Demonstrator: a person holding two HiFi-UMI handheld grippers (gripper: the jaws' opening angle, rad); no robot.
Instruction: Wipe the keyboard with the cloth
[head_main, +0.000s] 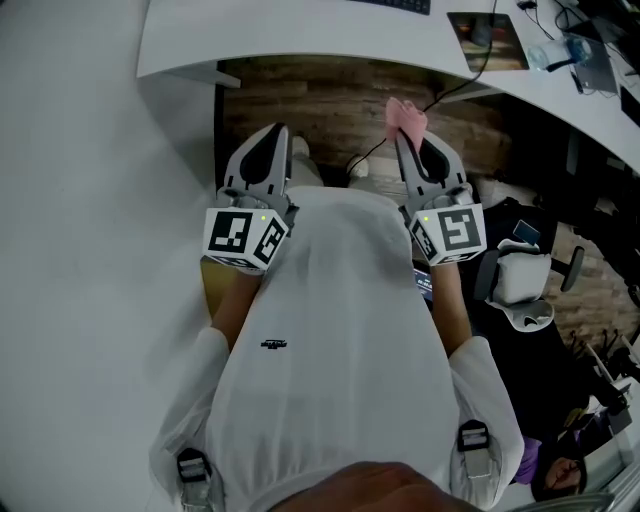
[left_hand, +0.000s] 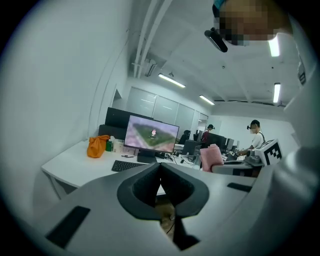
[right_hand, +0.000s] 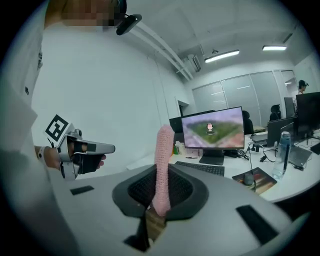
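"Where is the cloth?"

"In my right gripper (right_hand: 160, 199). Its jaws are pressed together on the lower end of the pink cloth (right_hand: 163, 160), and the rest stands up out of them like a thin roll."

"And your other one?"

"My left gripper (left_hand: 160, 170) has its jaws closed against each other with nothing between them."

"How close are you to the keyboard?"

"Well short of it. I hold both grippers side by side in front of my chest, jaws pointing toward the keyboard (right_hand: 199, 168), and neither they nor the cloth touch it. From my head, only a dark strip of the keyboard shows at the top edge, and the cloth (head_main: 406, 116) pokes out past the tips of the right gripper (head_main: 408, 140), on the near side."

"What sits around the keyboard?"

"It lies flat on the white desk (head_main: 300, 40). The monitor (left_hand: 151, 134) stands just behind the keyboard, an orange bag (left_hand: 98, 146) sits well to the keyboard's left and farther back, and a mouse mat (right_hand: 258, 177) lies to its right."
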